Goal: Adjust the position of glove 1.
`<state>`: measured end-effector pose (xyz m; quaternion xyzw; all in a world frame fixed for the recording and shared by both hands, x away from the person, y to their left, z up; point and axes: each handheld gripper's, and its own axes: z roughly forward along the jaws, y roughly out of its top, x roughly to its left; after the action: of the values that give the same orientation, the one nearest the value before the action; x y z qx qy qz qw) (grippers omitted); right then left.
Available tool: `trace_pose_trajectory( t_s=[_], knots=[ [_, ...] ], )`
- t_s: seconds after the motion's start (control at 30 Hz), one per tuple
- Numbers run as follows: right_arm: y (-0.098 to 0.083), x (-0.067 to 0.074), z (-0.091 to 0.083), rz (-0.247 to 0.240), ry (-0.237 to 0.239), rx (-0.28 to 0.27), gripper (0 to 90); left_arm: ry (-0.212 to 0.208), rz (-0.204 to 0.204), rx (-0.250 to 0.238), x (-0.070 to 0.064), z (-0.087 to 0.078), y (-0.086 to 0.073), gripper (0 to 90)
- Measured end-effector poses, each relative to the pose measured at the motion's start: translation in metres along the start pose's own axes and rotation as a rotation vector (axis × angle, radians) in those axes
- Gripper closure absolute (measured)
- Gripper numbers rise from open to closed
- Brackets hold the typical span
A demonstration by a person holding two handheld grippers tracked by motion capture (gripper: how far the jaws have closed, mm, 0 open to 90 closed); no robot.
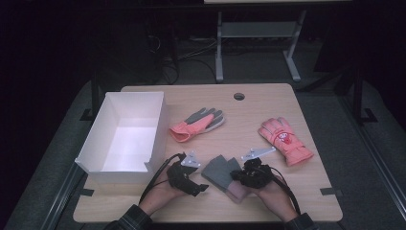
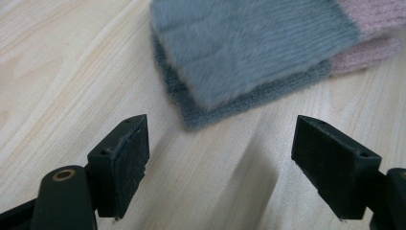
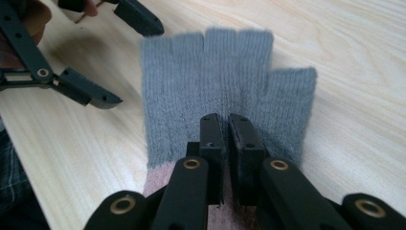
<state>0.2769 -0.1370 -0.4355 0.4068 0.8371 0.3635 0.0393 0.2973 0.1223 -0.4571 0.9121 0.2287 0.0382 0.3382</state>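
Grey glove [image 3: 225, 91]: pinched in right gripper [image 3: 229, 125] jaws, beside box [image 1: 125, 136], for carrying. Left gripper [image 2: 218, 158]: jaws open, empty, ready to assist.

The left claw [image 2: 218, 165] stands with its two black jaws spread wide apart, nothing between them but bare desk [image 2: 62, 62], a pale wood-grain surface. Beyond the jaws, toward the top, lies a knitted glove [image 2: 249, 52]: grey over the finger part, pale pink at the upper right. Its grey ends appear as two layers, the upper one blurred, the lower resting flat on the wood. The glove is apart from both jaws.
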Motion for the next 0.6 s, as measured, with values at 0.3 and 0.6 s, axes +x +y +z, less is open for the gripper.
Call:
trace_pose_trajectory(
  t_s=[0.3,0.6],
  knots=[
    [0.001,-0.001,-0.004,-0.005,0.014,-0.041,66.1,-0.002,-0.006,-0.003,0.0,0.0,0.0,20.2],
    [0.0,-0.011,-0.019,-0.044,-0.034,-0.067,89.9,-0.007,-0.026,-0.017,-0.001,-0.008,0.003,27.2]
  ],
)
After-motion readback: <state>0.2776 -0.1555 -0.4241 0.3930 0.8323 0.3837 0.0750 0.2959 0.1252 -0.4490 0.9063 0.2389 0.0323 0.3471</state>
